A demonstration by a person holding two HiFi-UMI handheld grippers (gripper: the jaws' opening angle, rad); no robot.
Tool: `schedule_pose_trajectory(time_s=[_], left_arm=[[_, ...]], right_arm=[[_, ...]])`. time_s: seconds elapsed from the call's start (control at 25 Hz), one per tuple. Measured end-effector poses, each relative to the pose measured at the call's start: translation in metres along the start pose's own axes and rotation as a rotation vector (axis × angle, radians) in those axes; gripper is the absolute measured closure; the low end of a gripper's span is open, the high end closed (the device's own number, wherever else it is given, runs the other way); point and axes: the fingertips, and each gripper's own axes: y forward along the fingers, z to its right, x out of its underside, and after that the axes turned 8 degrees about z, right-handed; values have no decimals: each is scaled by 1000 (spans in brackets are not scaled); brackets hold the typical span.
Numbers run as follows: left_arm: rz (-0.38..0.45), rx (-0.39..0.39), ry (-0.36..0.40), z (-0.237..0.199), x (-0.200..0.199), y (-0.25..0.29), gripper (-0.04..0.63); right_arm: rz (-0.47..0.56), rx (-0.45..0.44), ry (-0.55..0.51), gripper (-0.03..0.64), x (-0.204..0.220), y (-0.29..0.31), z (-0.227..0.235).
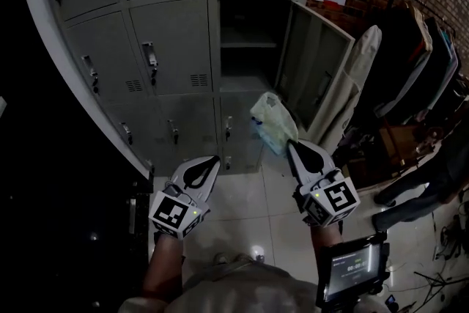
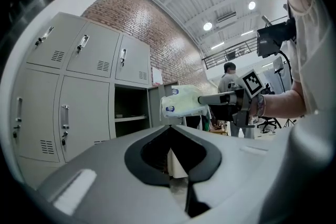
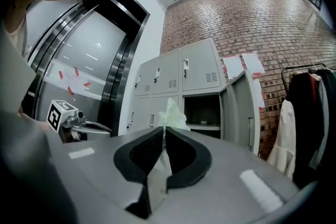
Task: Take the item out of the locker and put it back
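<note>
All three views toward locker [image 1: 315, 66].

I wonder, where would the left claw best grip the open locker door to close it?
Probably its free vertical edge, coming from the front: the door stands swung out right of the open compartment, so that thin edge faces us.

Bag [image 1: 272, 122] before open locker [image 1: 249, 62]

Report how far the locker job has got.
Done: the pale bag is out of the open locker compartment, held in front of it. In hand: the right tongs are shut on it; the left tongs hold nothing. Left: putting it back inside past the open door.
</note>
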Motion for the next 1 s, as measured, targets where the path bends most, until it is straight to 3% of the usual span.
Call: schedule_pose_trajectory(time_s=[0.36,0.6,1.0], left_arm=[[16,-4,13,-34,-10,-25,592],[37,14,15,-55,-12,-28,592],[38,34,30,-98,16,36,592]], right_arm=[[22,-12,10,607,-1,38,-25],[63,36,36,607,-3,55,-13],[73,52,31,608,25,116,44]])
